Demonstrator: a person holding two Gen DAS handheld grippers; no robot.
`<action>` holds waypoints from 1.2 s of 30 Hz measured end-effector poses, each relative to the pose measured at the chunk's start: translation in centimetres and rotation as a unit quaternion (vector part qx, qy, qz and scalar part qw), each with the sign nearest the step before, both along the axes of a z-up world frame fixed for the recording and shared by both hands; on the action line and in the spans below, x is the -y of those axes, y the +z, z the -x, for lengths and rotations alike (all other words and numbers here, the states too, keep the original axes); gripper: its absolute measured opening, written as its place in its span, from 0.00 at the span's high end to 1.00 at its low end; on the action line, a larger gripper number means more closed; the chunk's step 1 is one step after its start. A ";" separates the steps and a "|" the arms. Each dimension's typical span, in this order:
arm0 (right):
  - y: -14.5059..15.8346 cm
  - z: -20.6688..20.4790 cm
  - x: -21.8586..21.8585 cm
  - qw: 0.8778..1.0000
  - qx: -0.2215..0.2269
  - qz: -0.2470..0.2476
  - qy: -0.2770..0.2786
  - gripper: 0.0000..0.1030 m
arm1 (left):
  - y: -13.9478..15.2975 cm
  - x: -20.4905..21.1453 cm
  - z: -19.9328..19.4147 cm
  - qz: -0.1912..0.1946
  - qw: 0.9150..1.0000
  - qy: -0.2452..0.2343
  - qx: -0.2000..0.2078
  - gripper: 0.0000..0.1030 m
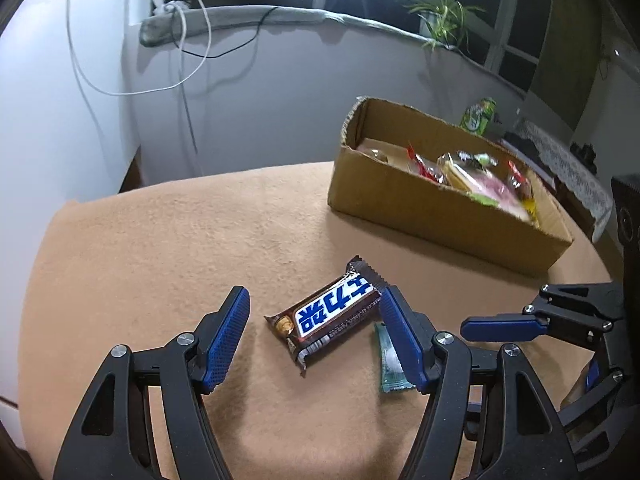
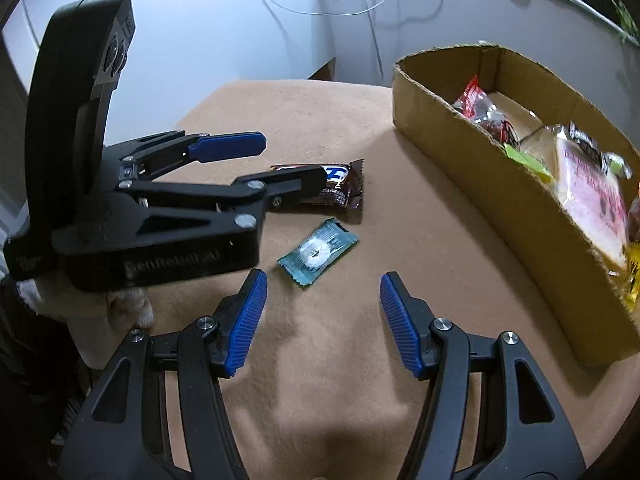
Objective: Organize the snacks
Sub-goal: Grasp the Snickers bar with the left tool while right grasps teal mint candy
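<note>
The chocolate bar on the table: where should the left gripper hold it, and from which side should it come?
Probably across the middle of the chocolate bar, from above. It lies flat on the cloth and is long and narrow, so the open left gripper can close on its two long sides. The crimped ends are thin, and the green candy lies close beside.

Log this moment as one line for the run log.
left gripper: open over chocolate bar | right gripper: open near candy | box: holds snacks
</note>
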State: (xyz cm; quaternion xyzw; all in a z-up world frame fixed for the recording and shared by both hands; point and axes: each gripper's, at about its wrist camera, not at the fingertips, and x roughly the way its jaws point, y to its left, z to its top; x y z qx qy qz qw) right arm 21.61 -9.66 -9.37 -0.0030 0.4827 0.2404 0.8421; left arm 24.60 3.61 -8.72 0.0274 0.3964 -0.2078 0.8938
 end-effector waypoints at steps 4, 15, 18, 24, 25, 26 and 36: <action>-0.9 0.3 0.7 0.999 -0.012 -0.026 -0.026 0.40 | -0.3 0.8 -0.3 -0.024 1.000 -0.008 0.009 0.34; -1.1 -0.3 0.7 0.999 -0.007 -0.026 -0.029 0.40 | -1.3 1.8 -1.0 -0.044 0.999 -0.012 0.001 0.48; -1.0 -0.7 0.3 1.000 -0.007 -0.015 -0.025 0.40 | -1.6 1.6 -1.4 -0.041 0.999 -0.010 -0.012 0.58; -0.8 -1.1 -0.9 1.000 0.000 0.011 -0.018 0.40 | -1.6 0.8 -1.7 -0.032 0.999 0.006 -0.022 0.68; -0.8 -1.2 -1.3 1.000 0.001 0.015 -0.017 0.40 | -1.6 0.8 -1.7 -0.031 0.999 0.007 -0.023 0.69; -0.7 -1.1 -1.6 1.000 0.003 0.020 -0.015 0.40 | -1.6 0.7 -1.7 -0.030 0.999 0.008 -0.023 0.71; -1.1 -0.8 -4.6 0.996 0.029 0.083 0.005 0.56 | -1.8 -1.2 -1.2 -0.014 0.999 0.022 -0.036 0.67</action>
